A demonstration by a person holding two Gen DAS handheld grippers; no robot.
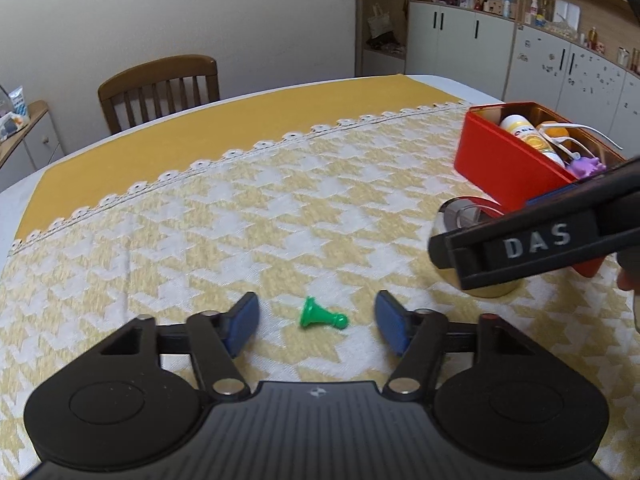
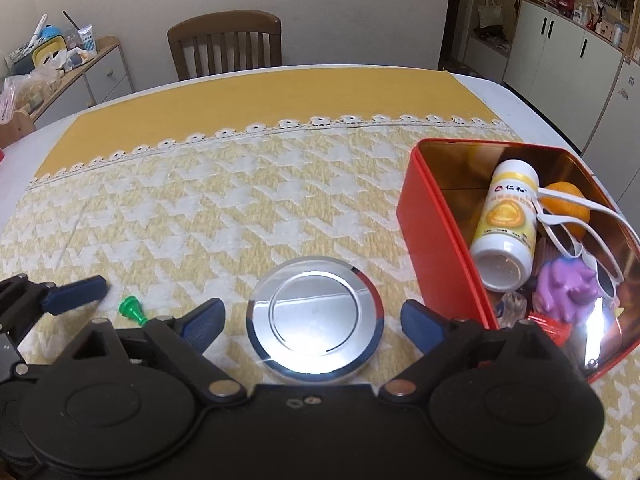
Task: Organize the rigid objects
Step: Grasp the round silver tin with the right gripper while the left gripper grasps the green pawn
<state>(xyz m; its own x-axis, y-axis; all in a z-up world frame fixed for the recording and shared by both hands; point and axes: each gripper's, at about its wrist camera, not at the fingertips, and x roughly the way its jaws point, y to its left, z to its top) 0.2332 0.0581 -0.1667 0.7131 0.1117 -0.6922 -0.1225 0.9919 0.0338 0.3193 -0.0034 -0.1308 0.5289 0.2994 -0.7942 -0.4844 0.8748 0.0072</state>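
Note:
A small green pawn [image 1: 322, 315] lies on its side on the yellow-and-white cloth. My left gripper [image 1: 316, 322] is open, its blue fingers on either side of the pawn, not touching it. The pawn also shows in the right wrist view [image 2: 135, 311]. A round silver tin [image 2: 315, 314] stands on the cloth. My right gripper [image 2: 312, 322] is open with its fingers on either side of the tin. A red tin box [image 2: 436, 232] to the right holds a white bottle [image 2: 505, 224], an orange, white sunglasses and a purple toy [image 2: 568, 288].
A wooden chair [image 2: 226, 42] stands at the table's far side. The right gripper's black body [image 1: 532, 236] reaches in from the right in the left wrist view. Cabinets and shelves [image 1: 520, 40] line the far right wall.

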